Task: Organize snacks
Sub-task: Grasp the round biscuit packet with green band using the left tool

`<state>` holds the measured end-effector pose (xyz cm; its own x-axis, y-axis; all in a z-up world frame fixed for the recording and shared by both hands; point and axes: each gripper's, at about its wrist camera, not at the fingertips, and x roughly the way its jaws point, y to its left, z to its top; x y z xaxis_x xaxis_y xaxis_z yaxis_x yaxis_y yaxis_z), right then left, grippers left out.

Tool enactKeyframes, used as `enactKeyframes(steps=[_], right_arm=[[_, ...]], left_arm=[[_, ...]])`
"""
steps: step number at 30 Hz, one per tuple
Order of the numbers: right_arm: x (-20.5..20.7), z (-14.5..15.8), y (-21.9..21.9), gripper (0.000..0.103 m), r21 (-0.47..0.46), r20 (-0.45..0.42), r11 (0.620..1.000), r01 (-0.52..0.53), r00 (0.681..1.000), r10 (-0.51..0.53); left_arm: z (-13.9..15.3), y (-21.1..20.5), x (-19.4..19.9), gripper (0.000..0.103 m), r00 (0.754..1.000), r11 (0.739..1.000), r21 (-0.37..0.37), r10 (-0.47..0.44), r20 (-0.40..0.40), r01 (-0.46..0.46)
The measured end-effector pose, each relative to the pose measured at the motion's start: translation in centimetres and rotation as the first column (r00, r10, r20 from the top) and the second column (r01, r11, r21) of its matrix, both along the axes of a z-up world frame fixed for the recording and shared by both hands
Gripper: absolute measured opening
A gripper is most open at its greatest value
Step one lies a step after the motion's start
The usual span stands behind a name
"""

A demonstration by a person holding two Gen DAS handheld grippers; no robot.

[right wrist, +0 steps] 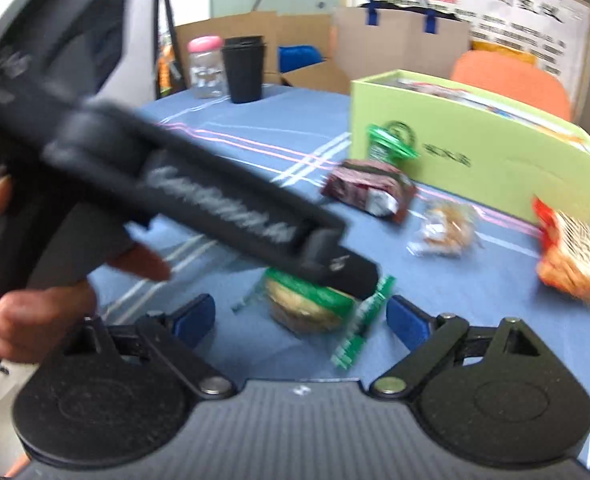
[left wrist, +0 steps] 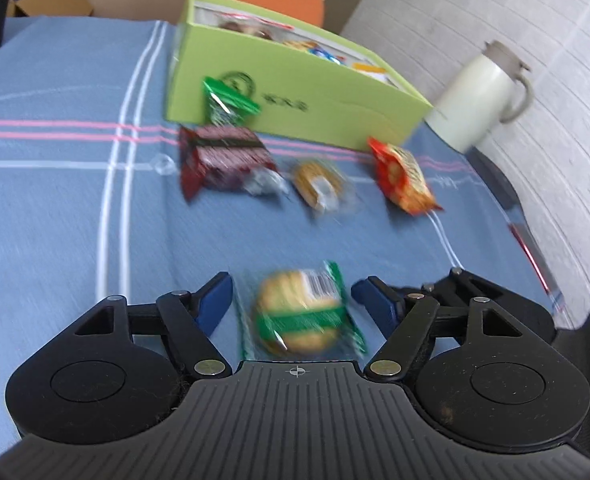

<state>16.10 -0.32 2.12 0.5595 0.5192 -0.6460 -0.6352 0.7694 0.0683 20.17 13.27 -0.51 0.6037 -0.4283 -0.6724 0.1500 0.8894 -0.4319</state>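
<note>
A green-wrapped round cookie (left wrist: 301,312) lies on the blue tablecloth between the open jaws of my left gripper (left wrist: 291,300). In the right wrist view the same cookie (right wrist: 307,308) lies between the open jaws of my right gripper (right wrist: 301,316), with the left gripper's black body (right wrist: 199,196) reaching over it. Beyond lie a dark red packet (left wrist: 223,160), a small clear-wrapped cookie (left wrist: 321,186), an orange-red packet (left wrist: 405,176) and a green packet (left wrist: 227,100) leaning on the lime-green box (left wrist: 295,92), which holds several snacks.
A cream thermos jug (left wrist: 483,96) stands right of the box near the white wall. A black cup (right wrist: 243,68) and a pink-lidded jar (right wrist: 205,66) stand at the table's far side. An orange chair (right wrist: 511,80) and cardboard boxes are behind the table.
</note>
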Motion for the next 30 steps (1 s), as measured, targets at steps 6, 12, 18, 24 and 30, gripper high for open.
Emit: enactKeyframes(steps=[6,12,18,24,30], right_arm=[[-3.4,1.1,-3.8,0.093,0.020,0.026,0.996,0.090,0.996,-0.090],[-4.0,0.8,-3.6,0.093,0.180,-0.120,0.984,0.010,0.993,0.012],[-1.5,0.3,-1.5,0.092,0.078,-0.075,0.997,0.008,0.997,-0.002],[-0.4,0.2,-0.1,0.092,-0.027,-0.012,0.998,-0.056,0.998,0.056],[-1.0,0.0,-0.2,0.092,0.016,-0.022,1.000,0.004,1.000,-0.004]], left_arm=[[0.4,-1.5,-2.6,0.061,1.000,0.999,-0.037,-0.003,-0.011,0.002],[2.3,-0.9,0.1,0.067,0.998,0.999,-0.035,0.000,0.068,0.002],[0.0,-1.9,2.1,0.063,0.997,0.996,-0.032,-0.078,-0.023,0.077],[-0.2,-1.0,0.0,0.063,0.995,0.993,-0.076,-0.093,-0.018,0.092],[-0.1,-0.7,0.2,0.066,0.999,0.999,-0.019,-0.038,-0.003,0.038]])
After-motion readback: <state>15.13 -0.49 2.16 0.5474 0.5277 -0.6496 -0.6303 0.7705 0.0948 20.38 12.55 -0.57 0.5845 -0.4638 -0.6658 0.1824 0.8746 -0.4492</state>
